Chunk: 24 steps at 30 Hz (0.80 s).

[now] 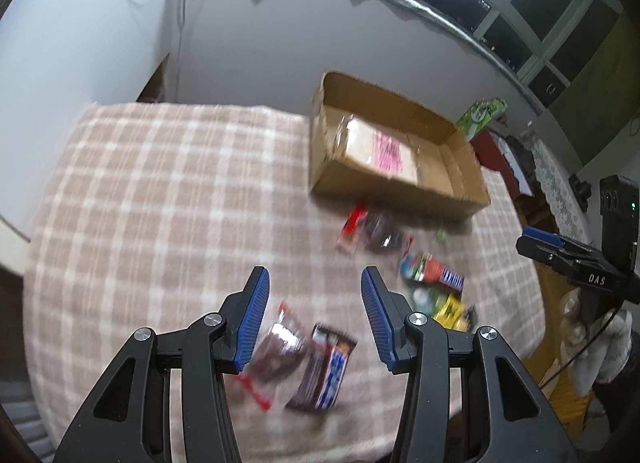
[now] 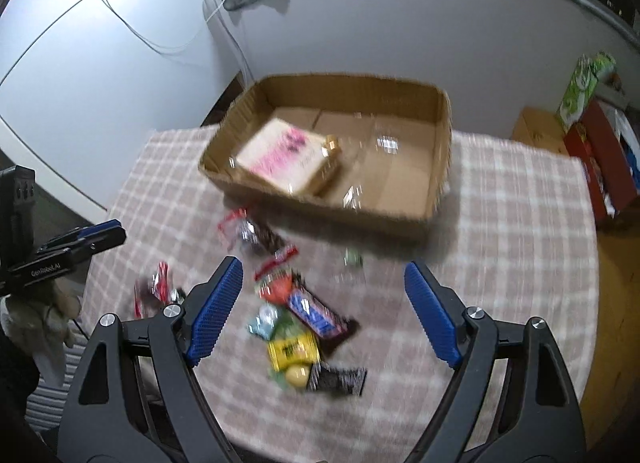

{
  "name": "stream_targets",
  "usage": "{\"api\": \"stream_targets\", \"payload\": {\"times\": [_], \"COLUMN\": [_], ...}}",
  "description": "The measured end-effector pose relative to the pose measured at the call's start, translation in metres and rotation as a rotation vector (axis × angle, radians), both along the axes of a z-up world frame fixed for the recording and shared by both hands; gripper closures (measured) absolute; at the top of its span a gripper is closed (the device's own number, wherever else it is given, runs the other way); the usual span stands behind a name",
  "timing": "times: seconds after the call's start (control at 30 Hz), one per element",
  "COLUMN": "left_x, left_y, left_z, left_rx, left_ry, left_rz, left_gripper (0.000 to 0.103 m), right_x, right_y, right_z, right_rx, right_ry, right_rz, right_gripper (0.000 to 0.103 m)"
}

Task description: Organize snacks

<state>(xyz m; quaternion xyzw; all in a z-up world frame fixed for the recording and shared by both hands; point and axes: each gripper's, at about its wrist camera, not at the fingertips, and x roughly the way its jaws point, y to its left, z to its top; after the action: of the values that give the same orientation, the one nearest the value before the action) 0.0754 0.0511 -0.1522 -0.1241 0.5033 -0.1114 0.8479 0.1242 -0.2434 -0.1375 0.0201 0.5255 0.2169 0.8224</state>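
A home room: a tabletop (image 1: pixel 160 191) under a pink checked cloth stands against a plain wall (image 1: pixel 260 55), with dark window panes (image 1: pixel 560 15) above.

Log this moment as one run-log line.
left gripper: open, empty | right gripper: open, empty | snacks: loose on cloth | box: holds pink packet

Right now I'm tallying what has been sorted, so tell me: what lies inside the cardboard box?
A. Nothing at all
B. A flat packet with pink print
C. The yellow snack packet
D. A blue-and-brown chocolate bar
B. In the right wrist view the cardboard box holds a flat packet with pink print at its left end, while the yellow snack packet and a blue-and-brown chocolate bar lie outside on the checked cloth.
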Motion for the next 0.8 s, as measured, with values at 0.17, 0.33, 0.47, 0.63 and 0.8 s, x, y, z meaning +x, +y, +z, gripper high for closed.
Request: {"api": "stream_targets", "payload": {"times": [0.17, 0.33, 0.47, 0.63, 0.8], "left_x": [-0.025, -0.044, -0.051, -0.057, -0.057], "left_y": [0.002, -0.004, -0.010, -0.014, -0.017], "left_z": [-0.009, -0.024, -0.034, -0.044, -0.051], "left_rx": [-0.025, -0.038, -0.045, -0.034, -0.027], "left_ry": [0.034, 0.083, 0.110, 0.136, 0.151], "left_rz": [0.000, -0.021, -0.034, -0.046, -0.047], "left_gripper": [0.056, 0.056, 0.056, 0.057, 0.057], "right_x": [-0.021, -0.042, -0.052, -0.056, -0.053], "right_y": [-0.012, -0.006, 0.005, 0.017, 0.027], "right_z": [-0.020, -0.045, -0.062, -0.085, -0.098], "right_rx": [-0.019, -0.095, -0.168, -0.259, -0.330], "right_ry": [0.063, 0.106, 0.113, 0.119, 0.102], "right_rz": [0.056, 0.176, 0.269, 0.356, 0.406], "right_gripper": [0.024, 0.041, 0.042, 0.055, 0.060]}}
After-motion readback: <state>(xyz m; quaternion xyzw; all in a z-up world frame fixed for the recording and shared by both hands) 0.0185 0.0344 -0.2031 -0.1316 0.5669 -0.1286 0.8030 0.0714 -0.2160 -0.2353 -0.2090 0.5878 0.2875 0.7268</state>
